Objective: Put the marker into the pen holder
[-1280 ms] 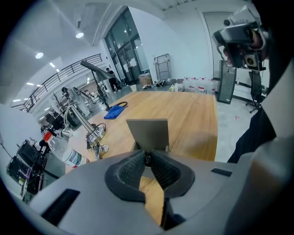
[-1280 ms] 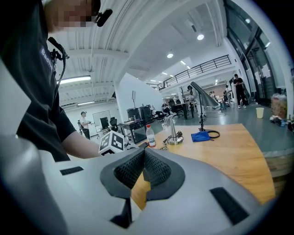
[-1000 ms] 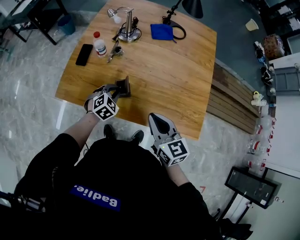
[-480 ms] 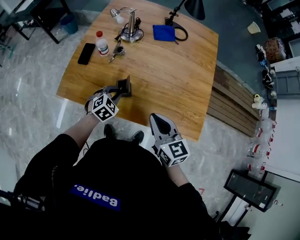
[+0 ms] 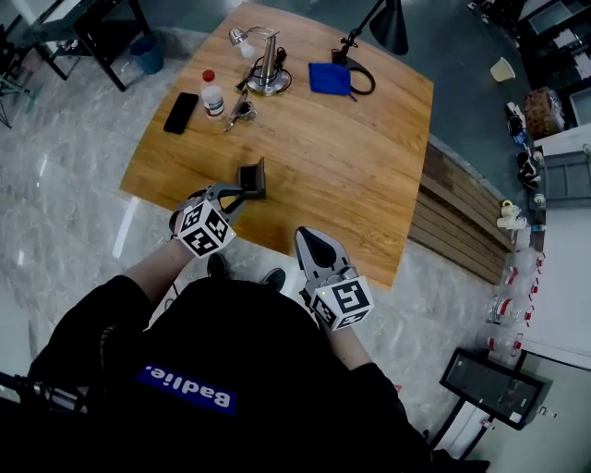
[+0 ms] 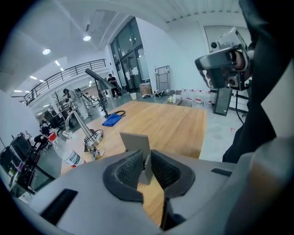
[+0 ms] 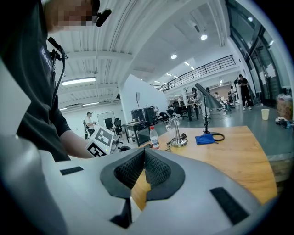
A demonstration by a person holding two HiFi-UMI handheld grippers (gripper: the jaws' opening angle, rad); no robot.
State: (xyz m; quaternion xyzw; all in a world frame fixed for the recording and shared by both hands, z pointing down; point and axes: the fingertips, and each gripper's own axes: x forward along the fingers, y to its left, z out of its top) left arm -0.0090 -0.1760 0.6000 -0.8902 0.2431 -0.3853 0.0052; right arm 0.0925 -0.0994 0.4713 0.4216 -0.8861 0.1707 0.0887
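Observation:
The pen holder point(image 5: 252, 177), a small dark box, stands near the front left of the wooden table point(image 5: 360, 166). My left gripper point(image 5: 236, 195) is shut on one of its walls. In the left gripper view the grey wall of the pen holder point(image 6: 136, 143) sits pinched between the pads of the left gripper point(image 6: 144, 160). My right gripper point(image 5: 312, 238) hovers at the table's front edge, shut with nothing in it; its jaws meet in the right gripper view point(image 7: 144, 163). I cannot pick out a marker for certain; a thin dark object point(image 5: 242, 98) lies by the lamp base.
At the back left are a black phone point(image 5: 179, 113), a water bottle point(image 5: 213, 95), keys point(image 5: 244, 113) and a metal lamp base point(image 5: 268, 72). A blue cloth point(image 5: 330, 78) and a black desk lamp point(image 5: 386, 20) are at the back.
The head view has shifted a little. Both grippers and the pen holder keep nearly the same places on the table.

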